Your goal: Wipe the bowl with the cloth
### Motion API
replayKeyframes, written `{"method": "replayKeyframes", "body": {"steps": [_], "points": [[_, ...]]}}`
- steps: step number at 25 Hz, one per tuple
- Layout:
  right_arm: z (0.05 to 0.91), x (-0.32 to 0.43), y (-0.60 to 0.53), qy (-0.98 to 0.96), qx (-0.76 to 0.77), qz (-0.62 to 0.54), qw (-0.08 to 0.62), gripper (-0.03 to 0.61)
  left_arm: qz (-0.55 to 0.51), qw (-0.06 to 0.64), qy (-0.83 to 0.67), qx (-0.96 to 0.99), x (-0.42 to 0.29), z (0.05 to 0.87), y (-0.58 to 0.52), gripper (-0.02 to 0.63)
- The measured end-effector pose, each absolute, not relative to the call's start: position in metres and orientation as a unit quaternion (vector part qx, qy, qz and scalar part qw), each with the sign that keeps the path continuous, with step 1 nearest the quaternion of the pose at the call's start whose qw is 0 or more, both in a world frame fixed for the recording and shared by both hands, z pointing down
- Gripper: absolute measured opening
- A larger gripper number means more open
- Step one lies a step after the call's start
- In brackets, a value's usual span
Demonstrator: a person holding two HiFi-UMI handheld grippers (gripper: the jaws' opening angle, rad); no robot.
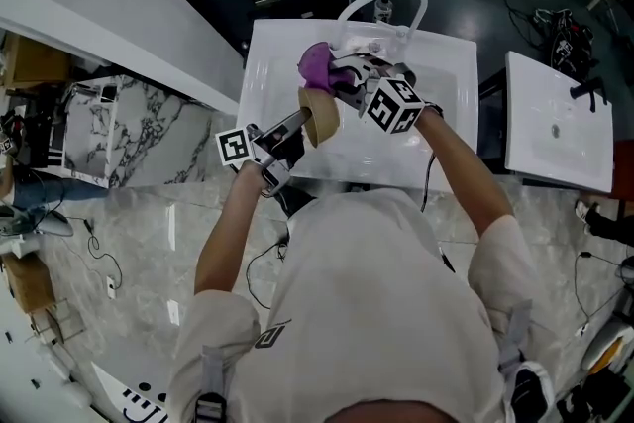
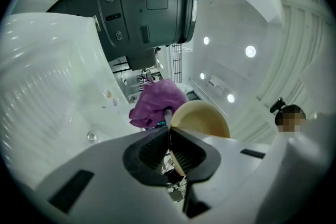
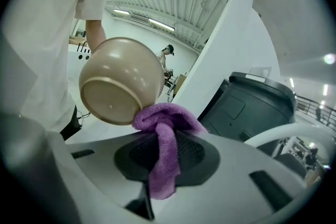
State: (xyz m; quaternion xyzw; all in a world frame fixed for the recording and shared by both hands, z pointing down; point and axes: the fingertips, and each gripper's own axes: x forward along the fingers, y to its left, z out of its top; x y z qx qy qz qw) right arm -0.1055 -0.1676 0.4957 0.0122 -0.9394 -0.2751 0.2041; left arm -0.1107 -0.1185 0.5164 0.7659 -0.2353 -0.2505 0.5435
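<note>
Bowl [image 1: 319, 117], tan and glossy, is tipped on edge at frame centre, its rim pinched in the closed left gripper [image 1: 300, 122]. Just beyond, the right gripper [image 1: 342, 74] clamps a bunched purple cloth [image 1: 315, 64] against the bowl's outside. A white sink [image 1: 451, 139] lies behind.

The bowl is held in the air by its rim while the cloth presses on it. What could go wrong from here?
1. The left gripper pinches only the thin rim of the bowl, above the white basin. A hard push from the cloth could lever the bowl out, and it may drop.
2. The right gripper grips the cloth by one bunched fold; rubbing could drag it out of the jaws.
</note>
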Motion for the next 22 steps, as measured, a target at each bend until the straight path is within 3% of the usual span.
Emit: {"method": "replayKeyframes", "body": {"steps": [9, 15, 22], "points": [[0.495, -0.084, -0.169, -0.936, 0.018, -0.279, 0.215, 0.06, -0.285, 0.549, -0.311, 0.722, -0.144, 0.545, -0.144, 0.02], [0.519, -0.084, -0.145, -0.942, -0.01, -0.25, 0.222, 0.06, -0.322, 0.554, -0.285, 0.713, -0.144, 0.533, -0.152, 0.018], [0.528, -0.089, -0.153, -0.947, 0.013, -0.231, 0.224, 0.06, -0.253, 0.545, -0.271, 0.752, -0.122, 0.523, -0.144, 0.017]]}}
